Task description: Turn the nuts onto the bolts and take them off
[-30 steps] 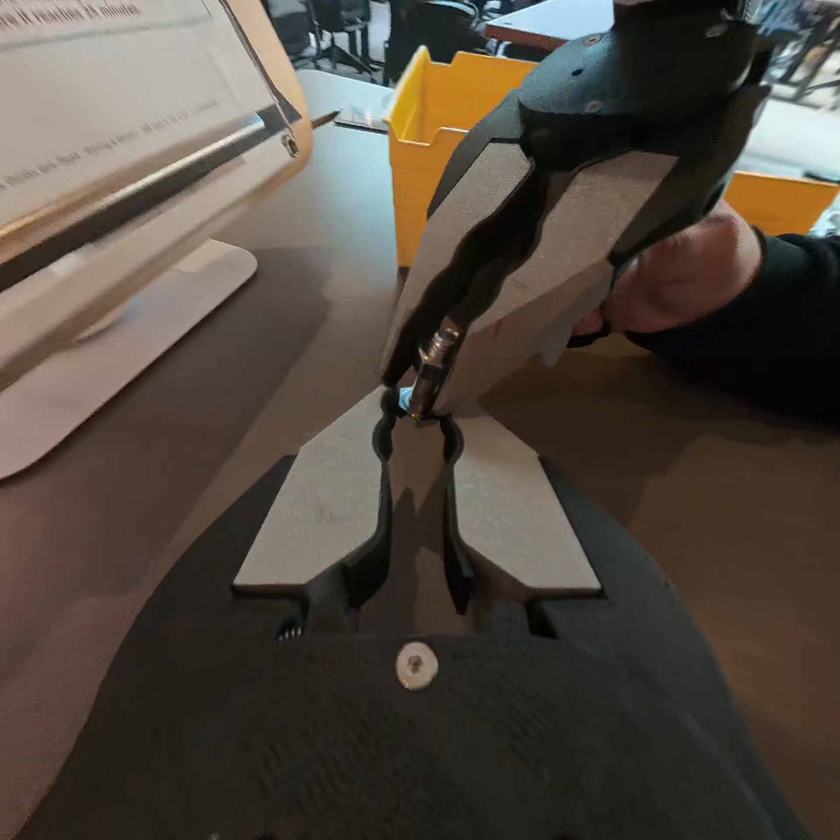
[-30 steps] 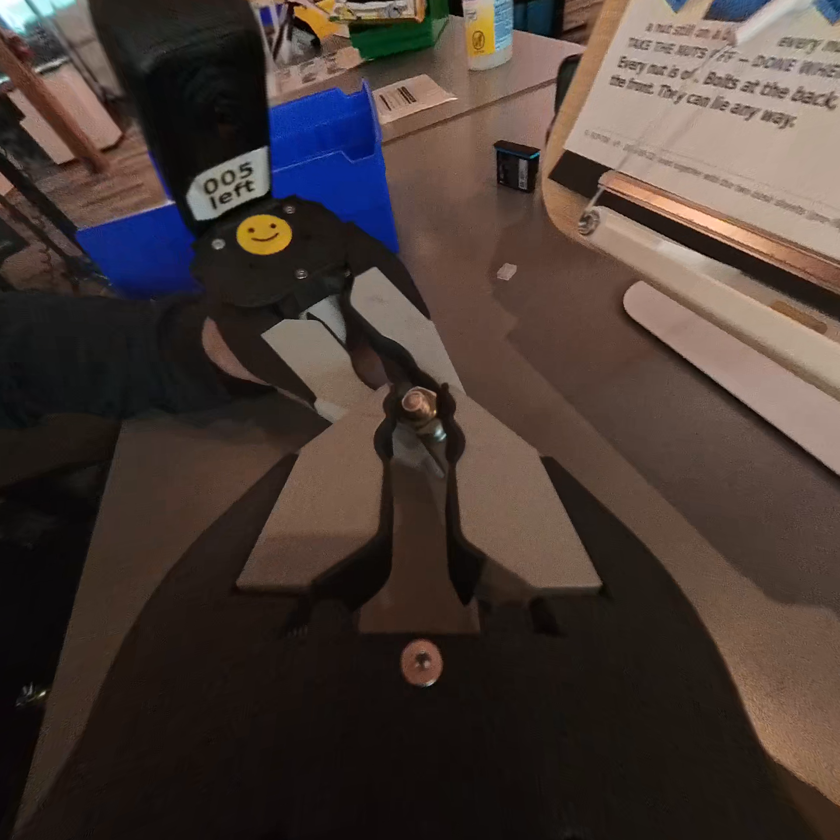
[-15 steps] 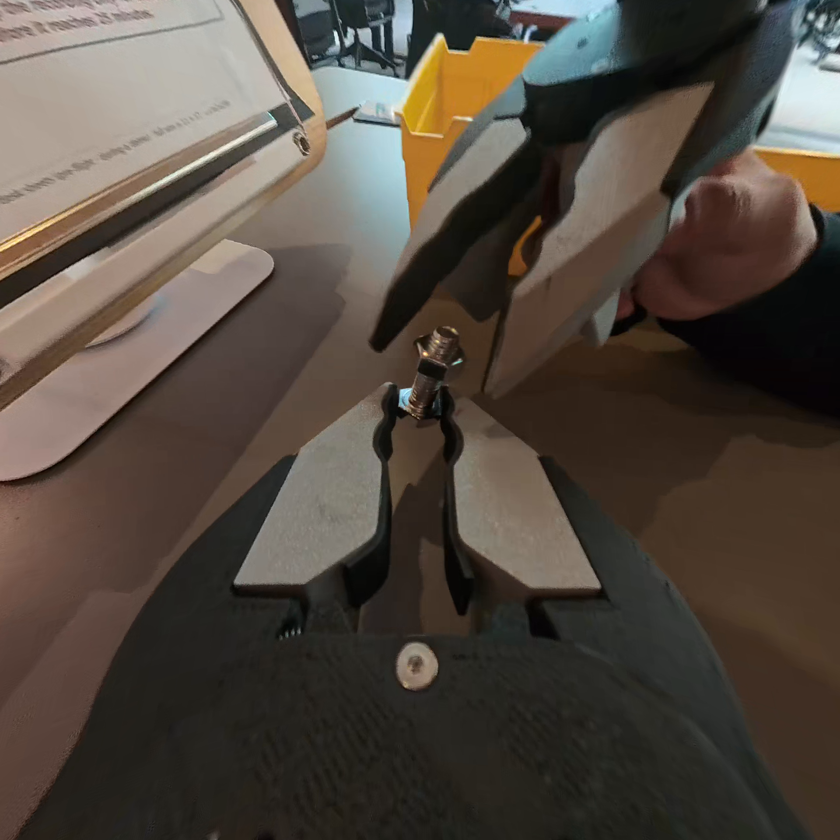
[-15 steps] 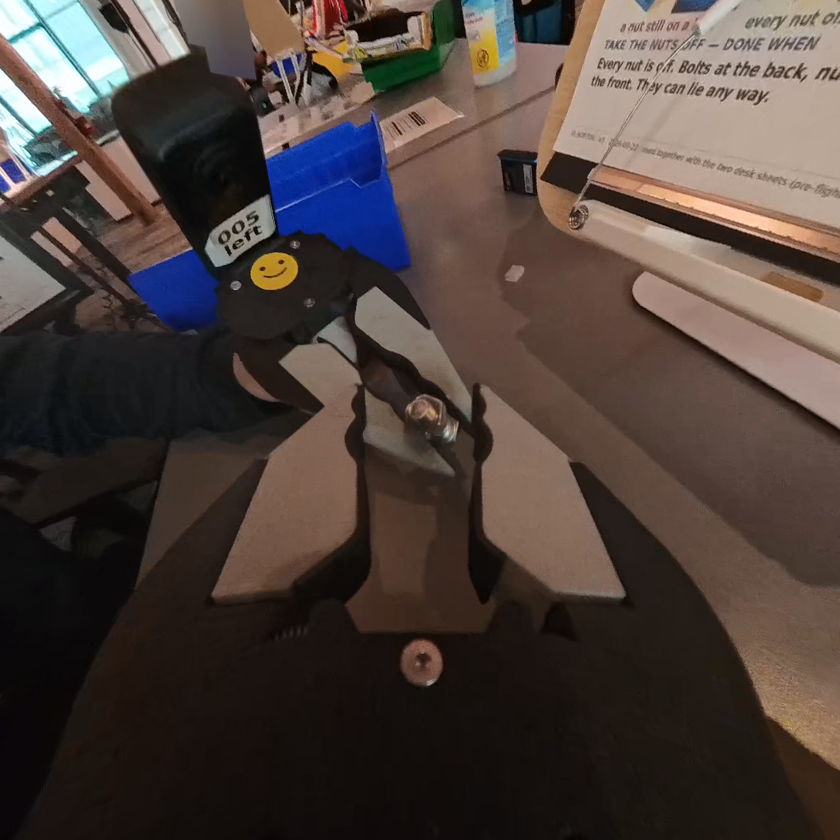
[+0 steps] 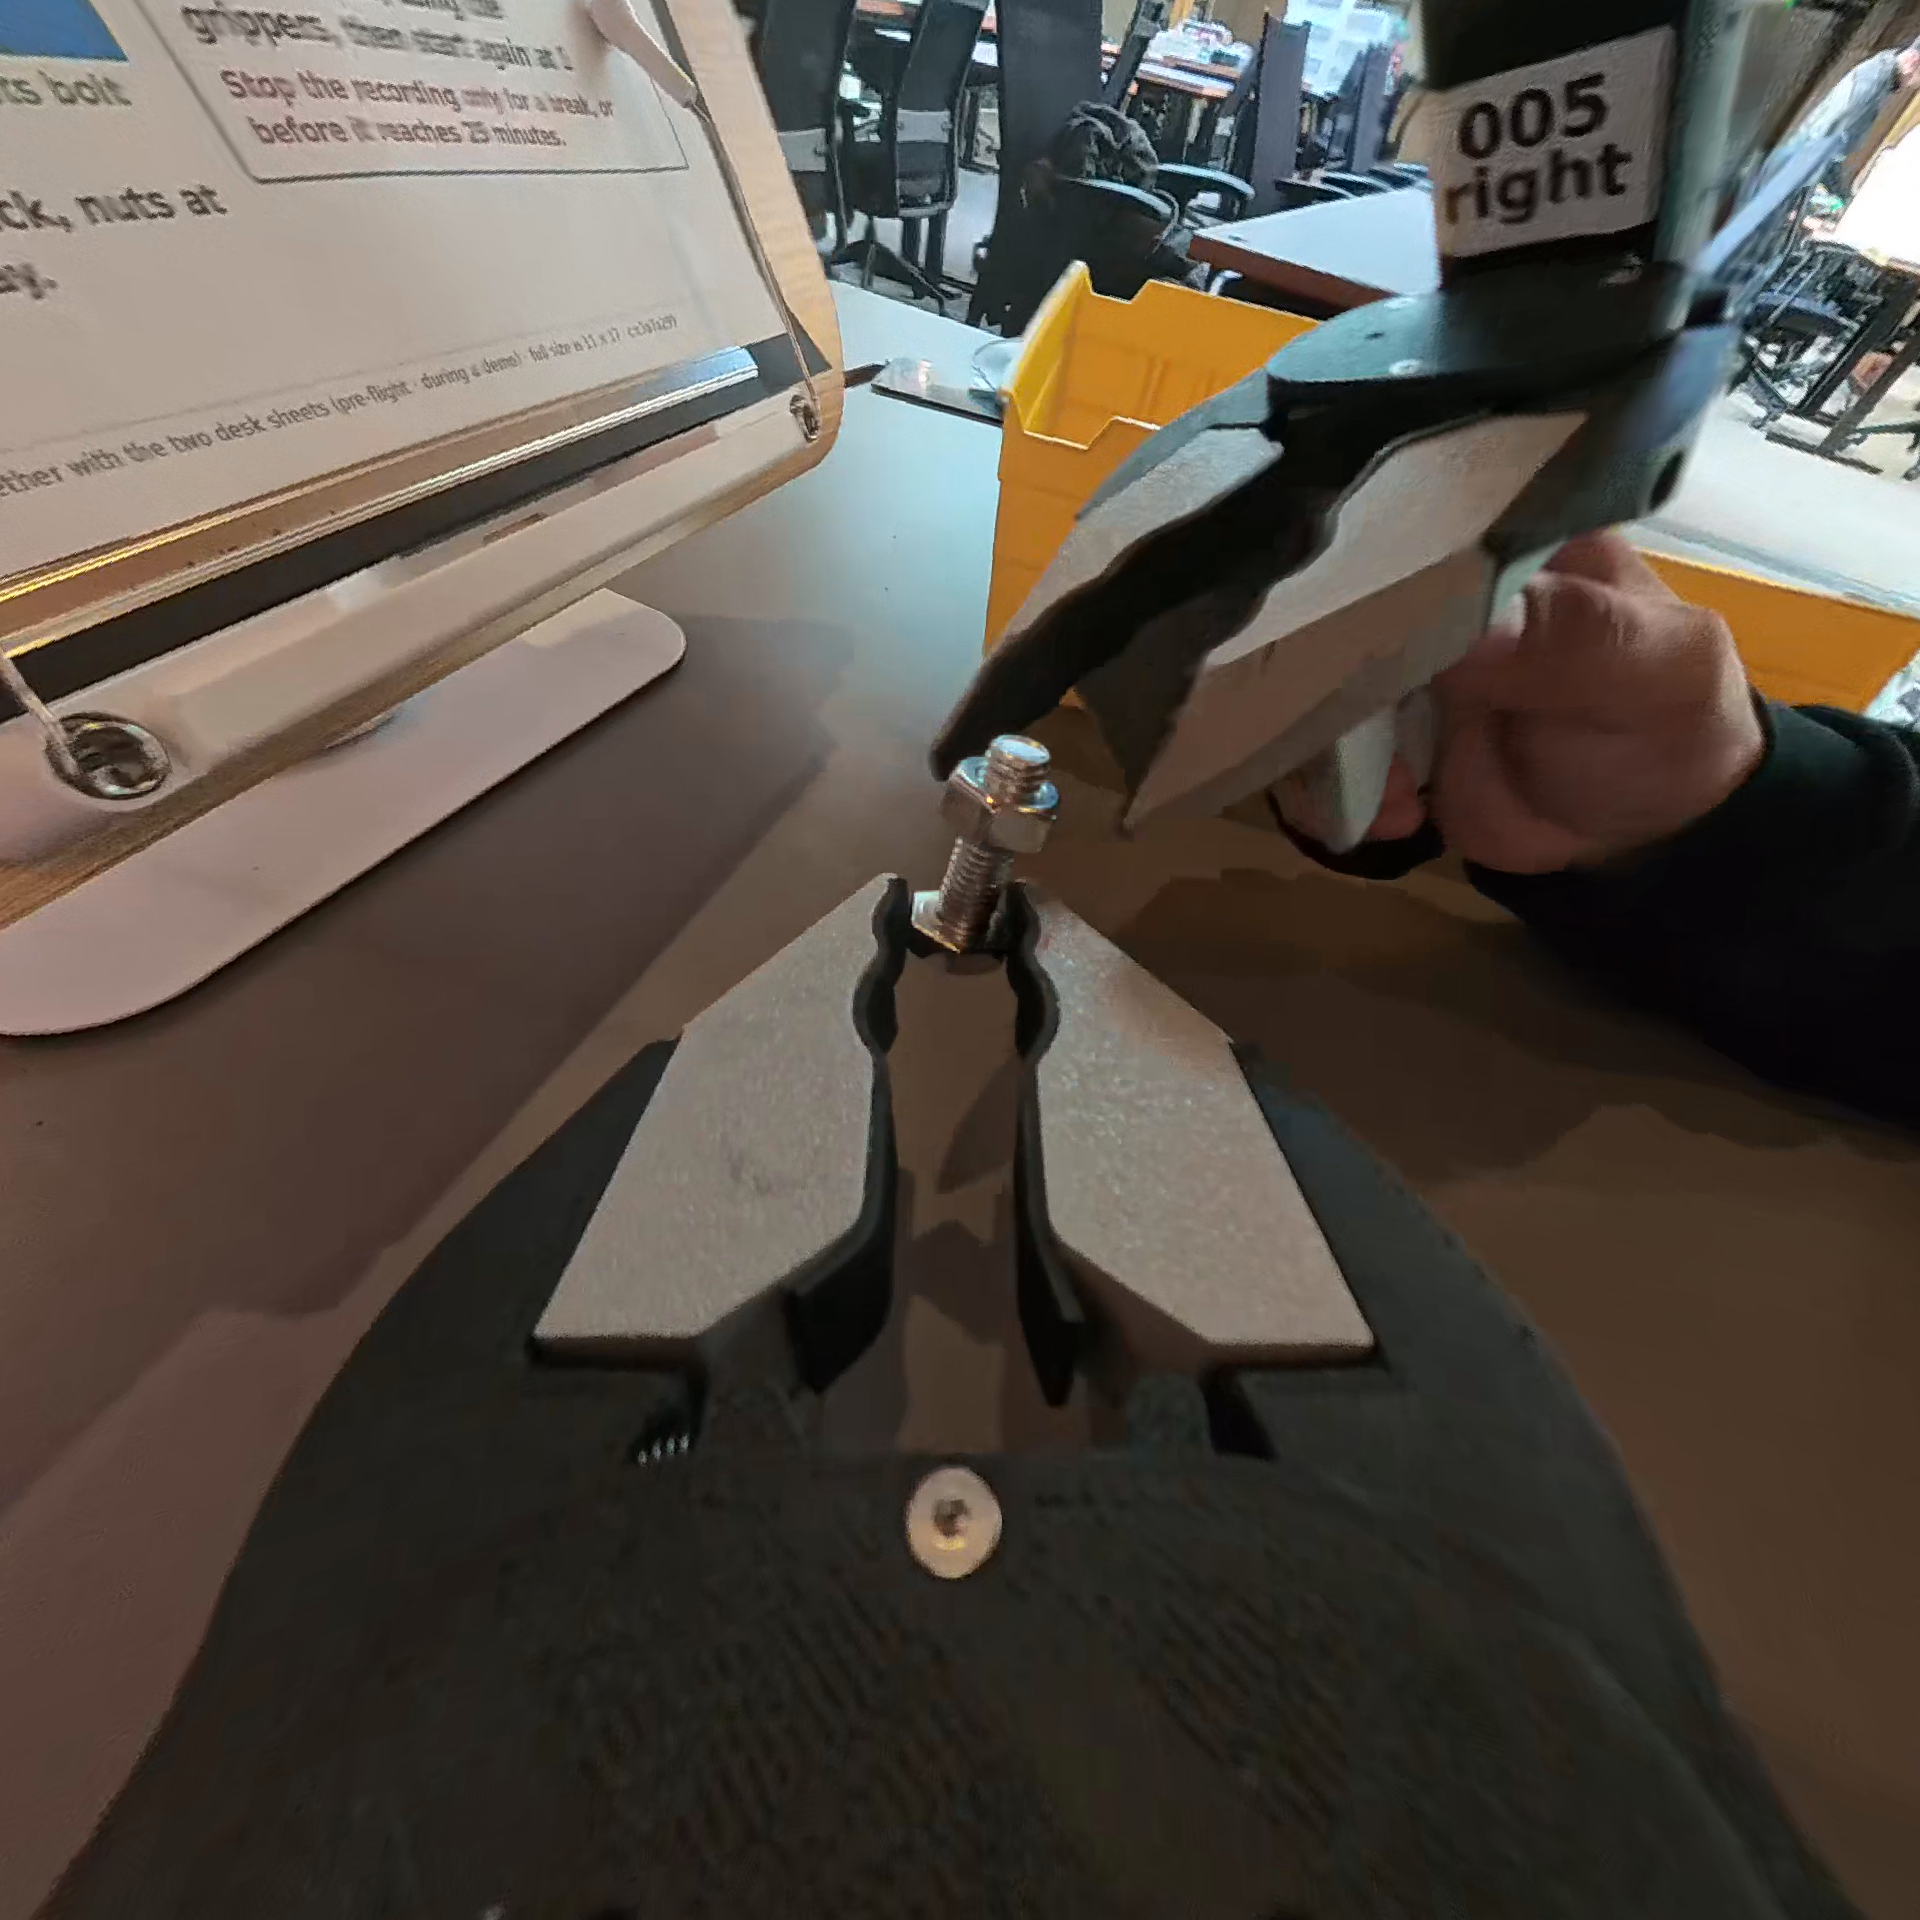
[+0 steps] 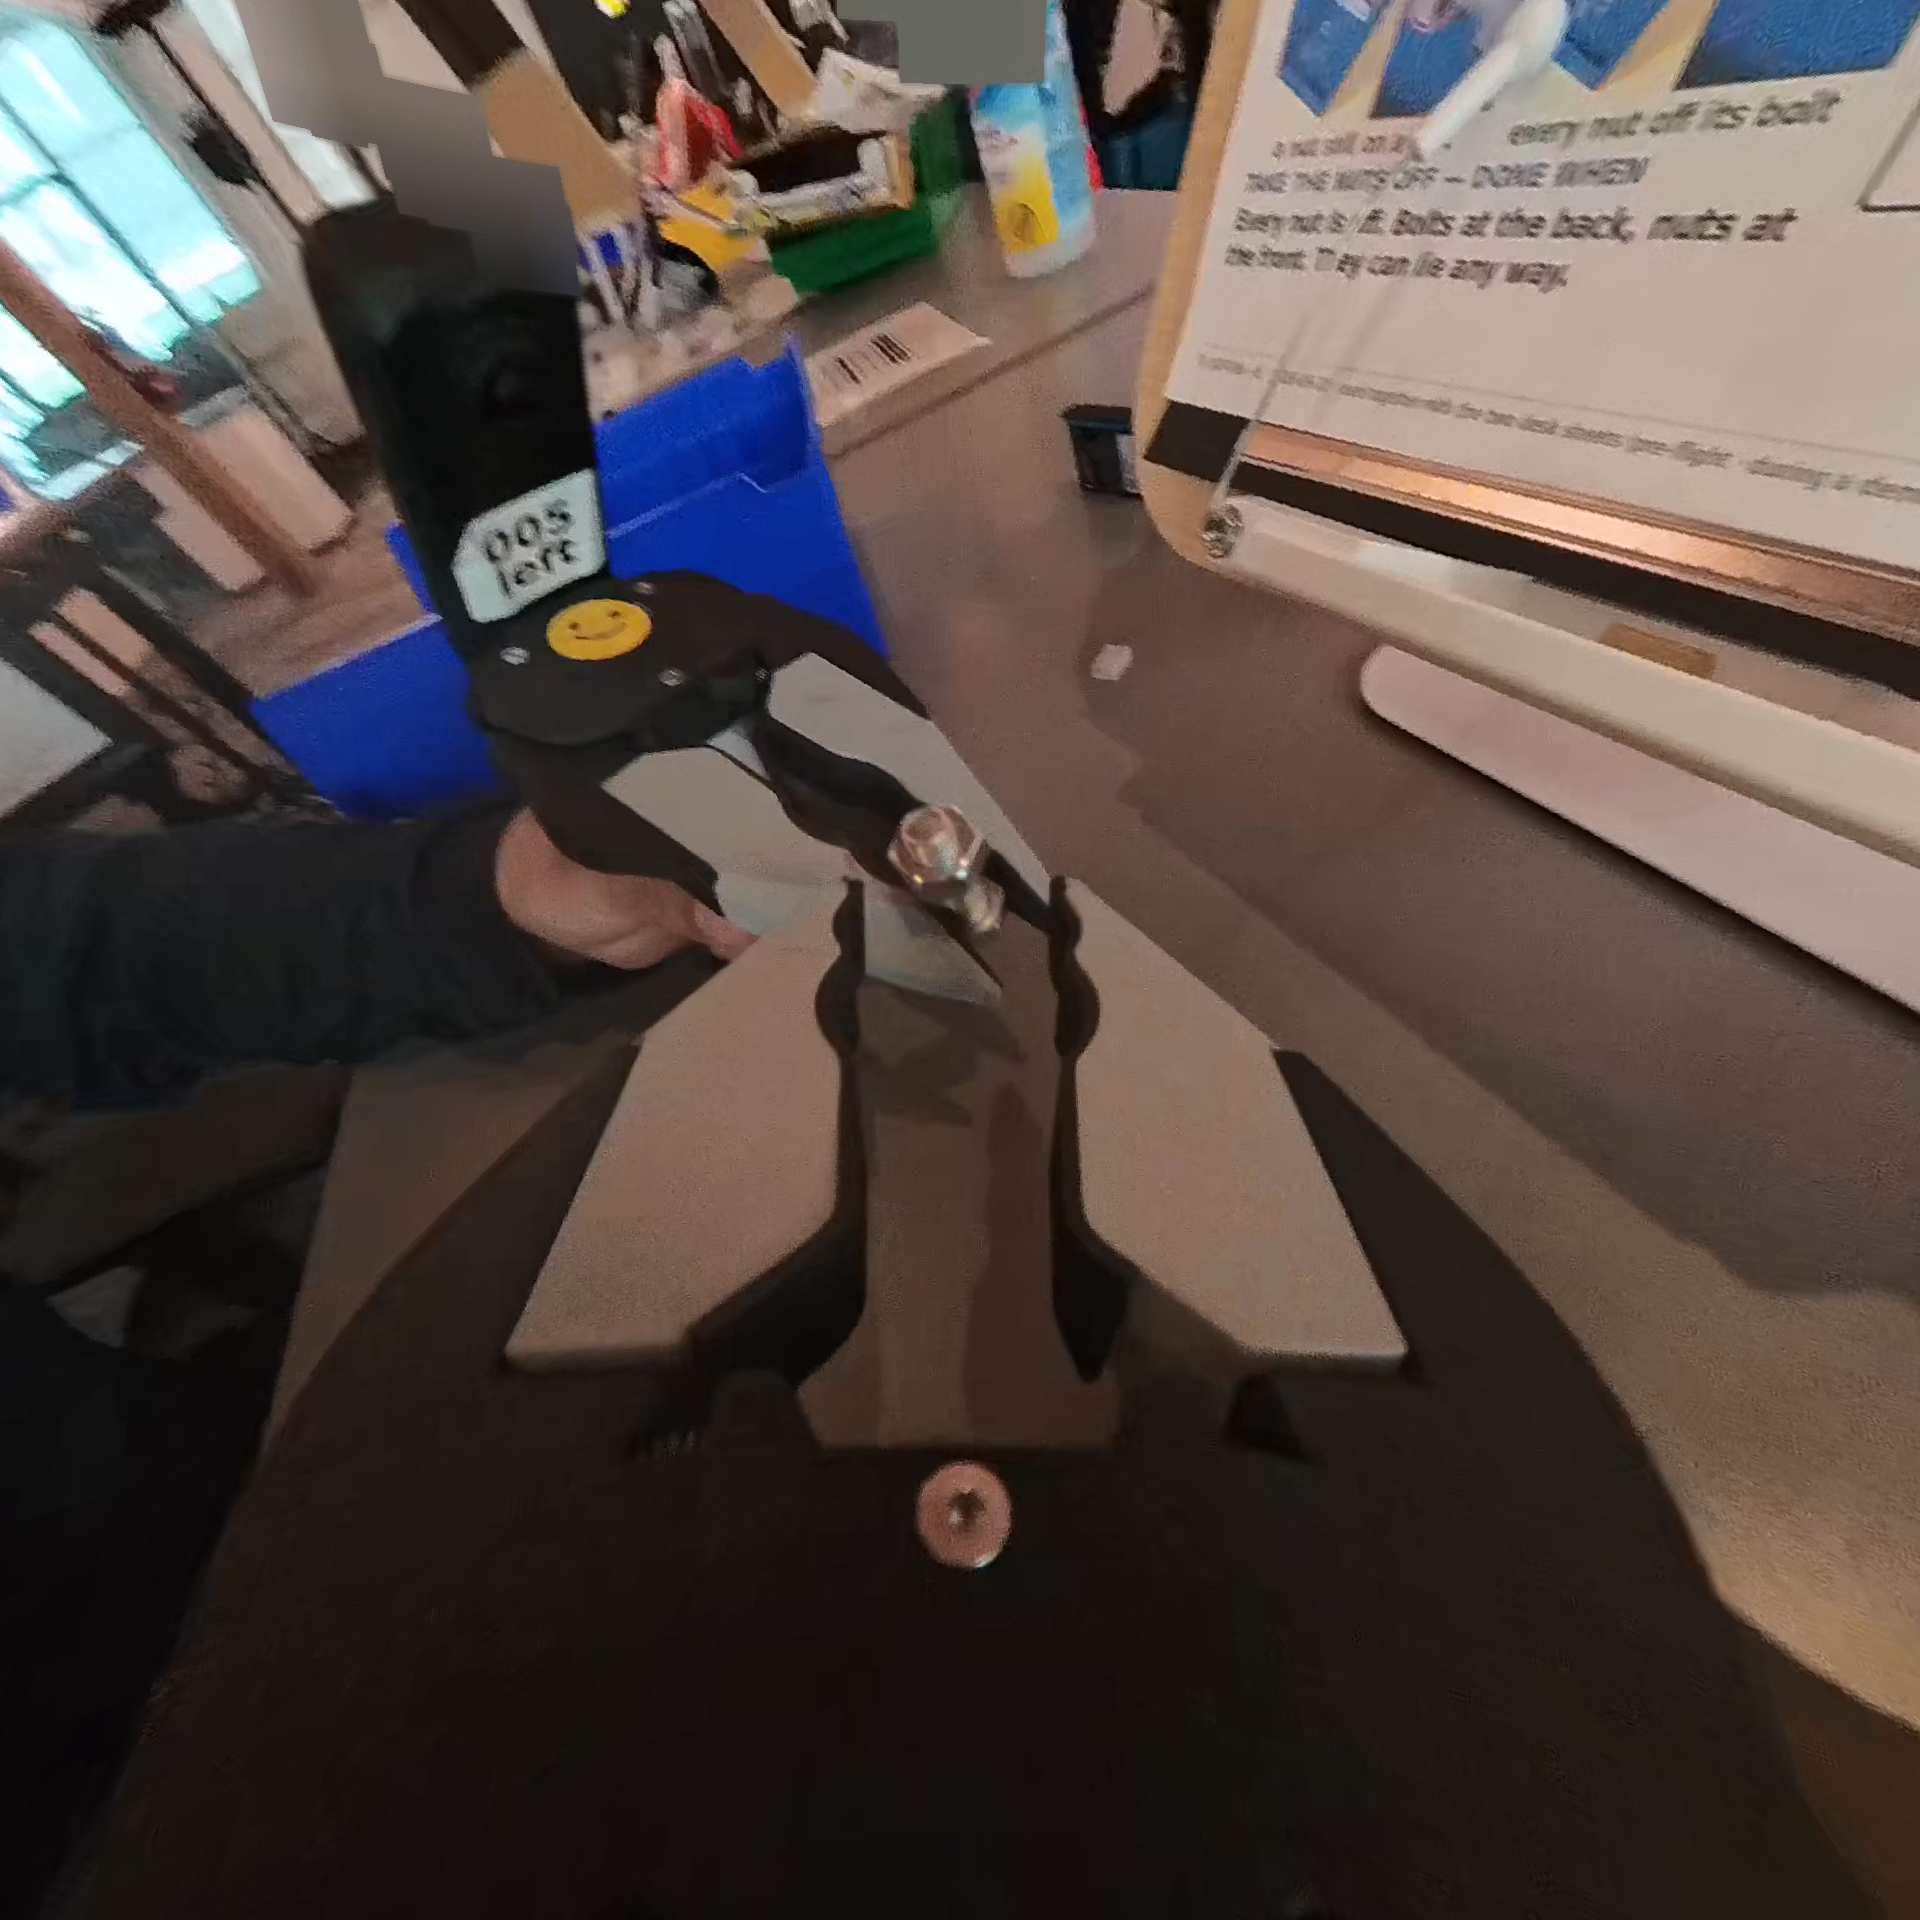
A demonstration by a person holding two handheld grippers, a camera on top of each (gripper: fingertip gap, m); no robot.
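Steel bolt (image 5: 971, 883) stands upright, clamped at its head by the left gripper (image 5: 961, 925), with the nut (image 5: 1000, 805) threaded near its top end. At about two o'clock of it the right gripper (image 5: 1029, 784) hangs spread apart, grasping nothing. Judged mid-turning; next it must close squarely on the nut's flats and twist.
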